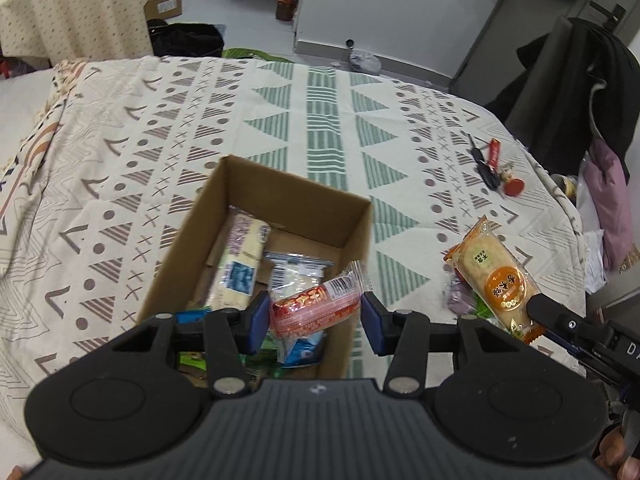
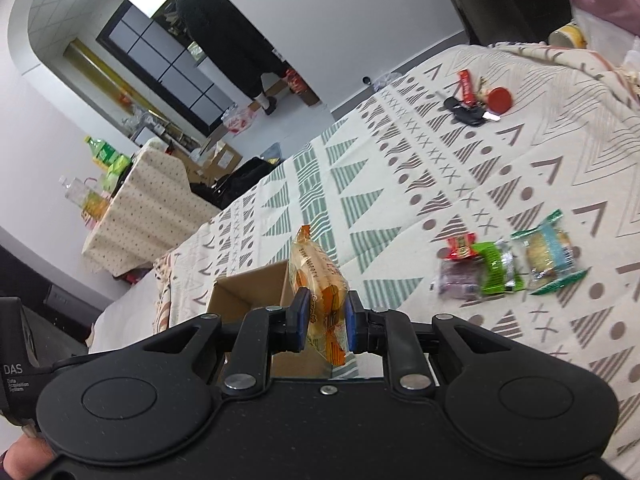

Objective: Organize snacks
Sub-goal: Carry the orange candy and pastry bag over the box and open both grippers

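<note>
Looking along the left gripper (image 1: pixel 315 316), a red packet (image 1: pixel 314 306) is seen between the blue pads (image 1: pixel 258 316). The pads stand wide apart; whether they touch the packet cannot be told. The packet bears white characters and a barcode, too blurred to be read. It hangs over the near end of an open box (image 1: pixel 288 196) standing on a patterned cloth (image 1: pixel 320 120). Inside the box a long pale packet (image 1: pixel 240 264) with a blue label is leaned along the left wall, and a clear blue-edged packet (image 1: pixel 298 270) lies beside it; green wrappers lower down are mostly hidden by the gripper. At right, an orange pack (image 1: pixel 496 280) with a round orange label is gripped by the right gripper, cut off at the frame edge. "DA" is read on that tool. Keys (image 1: pixel 494 164) lie far off on the cloth.

From the right wrist, the right gripper (image 2: pixel 325 316) is shown clamped on the orange pack (image 2: pixel 320 280), held edge-on above the cloth; its print cannot be read. Behind it, only a corner of the box (image 2: pixel 248 292) is seen. "DAS Data Acquisition System" is printed at the left edge. Shown clearly here only are loose snacks (image 2: pixel 508 264) on the cloth: red, purple, green and a blue-banded biscuit. The keys (image 2: pixel 476 104) lie beyond.
</note>
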Demonstrator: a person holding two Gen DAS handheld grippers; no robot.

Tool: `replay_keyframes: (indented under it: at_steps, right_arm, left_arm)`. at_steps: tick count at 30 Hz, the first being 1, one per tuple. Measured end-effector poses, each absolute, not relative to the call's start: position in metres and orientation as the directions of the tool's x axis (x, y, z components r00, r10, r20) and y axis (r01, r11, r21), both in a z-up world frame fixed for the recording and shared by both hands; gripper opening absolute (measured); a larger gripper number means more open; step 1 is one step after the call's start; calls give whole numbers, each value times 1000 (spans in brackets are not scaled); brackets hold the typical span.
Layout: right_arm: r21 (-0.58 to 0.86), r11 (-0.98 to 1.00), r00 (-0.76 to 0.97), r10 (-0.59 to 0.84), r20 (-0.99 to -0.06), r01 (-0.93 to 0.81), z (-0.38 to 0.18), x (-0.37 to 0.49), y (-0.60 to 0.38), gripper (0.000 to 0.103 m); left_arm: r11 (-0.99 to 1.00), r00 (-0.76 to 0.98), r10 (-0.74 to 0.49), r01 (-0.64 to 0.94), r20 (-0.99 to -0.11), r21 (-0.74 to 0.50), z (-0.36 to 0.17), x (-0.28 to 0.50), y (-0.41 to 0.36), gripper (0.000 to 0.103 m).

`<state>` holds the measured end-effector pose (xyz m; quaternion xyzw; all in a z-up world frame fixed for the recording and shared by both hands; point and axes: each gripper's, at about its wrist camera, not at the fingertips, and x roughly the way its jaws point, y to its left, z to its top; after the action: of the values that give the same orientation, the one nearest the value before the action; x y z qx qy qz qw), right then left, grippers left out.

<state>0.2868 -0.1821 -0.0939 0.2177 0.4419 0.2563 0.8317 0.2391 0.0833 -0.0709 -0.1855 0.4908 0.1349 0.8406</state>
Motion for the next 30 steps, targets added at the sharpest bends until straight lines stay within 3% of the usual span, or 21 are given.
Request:
replay_keyframes:
  at_steps: [22,25,27,30]
  right_arm:
    - [559,768,406,641,-652,-313,-93,300,-77,18]
    - [548,772,383,635,-670,-322,-93,301,-64,28]
    - [544,772,381,635,-672,-329,-93,299,-63,41]
    - [529,791,387,611,-690,-306,-96,297,-69,42]
  left_arm:
    - [845,455,-4,-474,-890,-246,-97,231,158,53]
    - [841,452,-8,-479,-892,-251,-99,229,162,58]
    - [840,448,-10,-481,-894,-251,-100,229,163,60]
    - [841,450,-16,-477,-893,-255,-102,229,162,67]
